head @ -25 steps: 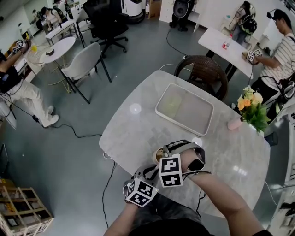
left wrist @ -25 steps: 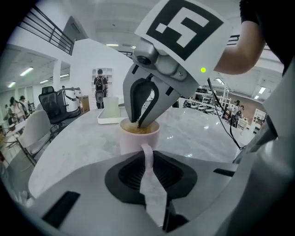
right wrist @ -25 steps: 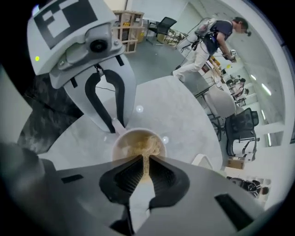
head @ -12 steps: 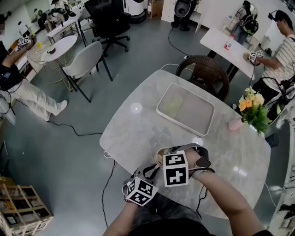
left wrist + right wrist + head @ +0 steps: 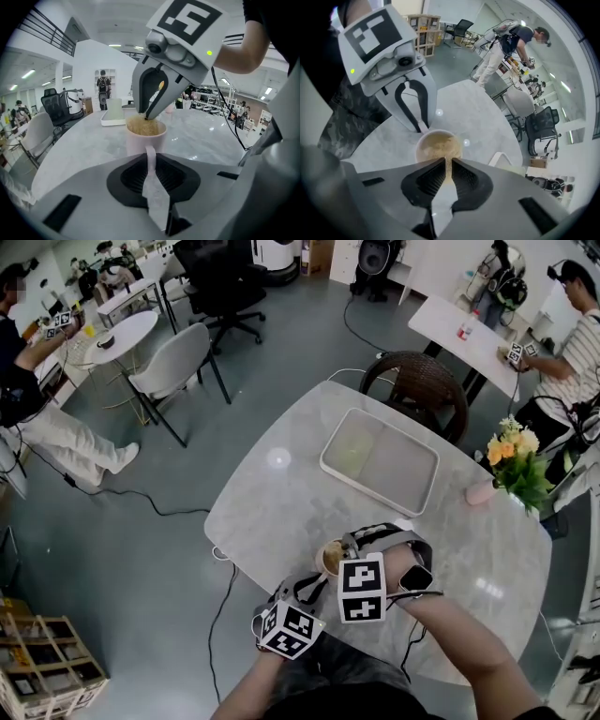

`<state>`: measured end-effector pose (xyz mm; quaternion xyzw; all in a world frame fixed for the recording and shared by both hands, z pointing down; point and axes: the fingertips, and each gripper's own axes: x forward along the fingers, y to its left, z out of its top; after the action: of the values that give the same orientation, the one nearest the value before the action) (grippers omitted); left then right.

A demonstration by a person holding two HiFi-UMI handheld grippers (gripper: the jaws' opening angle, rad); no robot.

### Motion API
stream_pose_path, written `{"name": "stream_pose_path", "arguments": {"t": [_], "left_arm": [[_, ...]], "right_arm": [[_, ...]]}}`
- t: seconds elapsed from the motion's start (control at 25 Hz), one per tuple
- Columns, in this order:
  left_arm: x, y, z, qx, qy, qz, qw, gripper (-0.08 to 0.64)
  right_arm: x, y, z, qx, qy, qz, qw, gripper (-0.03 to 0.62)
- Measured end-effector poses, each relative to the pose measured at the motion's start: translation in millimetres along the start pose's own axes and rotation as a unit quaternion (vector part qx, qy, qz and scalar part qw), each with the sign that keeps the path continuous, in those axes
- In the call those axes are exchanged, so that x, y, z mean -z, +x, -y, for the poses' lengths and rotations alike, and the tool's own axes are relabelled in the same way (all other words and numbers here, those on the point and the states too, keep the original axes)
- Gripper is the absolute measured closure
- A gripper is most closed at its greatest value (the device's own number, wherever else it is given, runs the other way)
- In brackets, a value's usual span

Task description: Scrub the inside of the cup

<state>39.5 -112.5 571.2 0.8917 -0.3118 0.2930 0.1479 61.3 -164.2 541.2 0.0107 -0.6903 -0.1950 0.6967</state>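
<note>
Plainly, the marble tabletop (image 5: 272, 507) spreads widest beneath both tools, and the pale tray (image 5: 384, 463) lies on it well beyond them, apart from everything else. We bring our left hand-held gripper (image 5: 314, 585) in low from the near edge. Its jaws are drawn narrow and clamped on the handle (image 5: 151, 157) of the pink cup (image 5: 145, 137), which stands upright just ahead of its tips. Our right hand-held gripper (image 5: 343, 555) points steeply down from above, with its tips inside the cup's mouth. Its jaws are almost together, pinching a tan scrubbing pad (image 5: 142, 125) that fills the cup directly under them.
</note>
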Motion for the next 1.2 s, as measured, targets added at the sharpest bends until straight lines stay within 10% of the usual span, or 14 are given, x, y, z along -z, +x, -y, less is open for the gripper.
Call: {"name": "stream_pose_path", "arguments": {"t": [0.28, 0.8, 1.2], "left_arm": [[-1.8, -0.5, -6.7, -0.003, 0.002, -0.005, 1.0, 0.5], [4.7, -2.2, 0.9, 0.002, -0.001, -0.001, 1.0, 0.5], [5.0, -1.8, -3.0, 0.002, 0.001, -0.006, 1.0, 0.5]], "right_arm": [[-15.8, -27.0, -19.7, -0.039, -0.01, 0.035, 0.999, 0.543], [21.7, -28.5, 18.8, 0.062, 0.03, -0.013, 0.998, 0.543], [-11.6, -48.1, -25.4, -0.049, 0.025, 0.045, 0.997, 0.543]]}}
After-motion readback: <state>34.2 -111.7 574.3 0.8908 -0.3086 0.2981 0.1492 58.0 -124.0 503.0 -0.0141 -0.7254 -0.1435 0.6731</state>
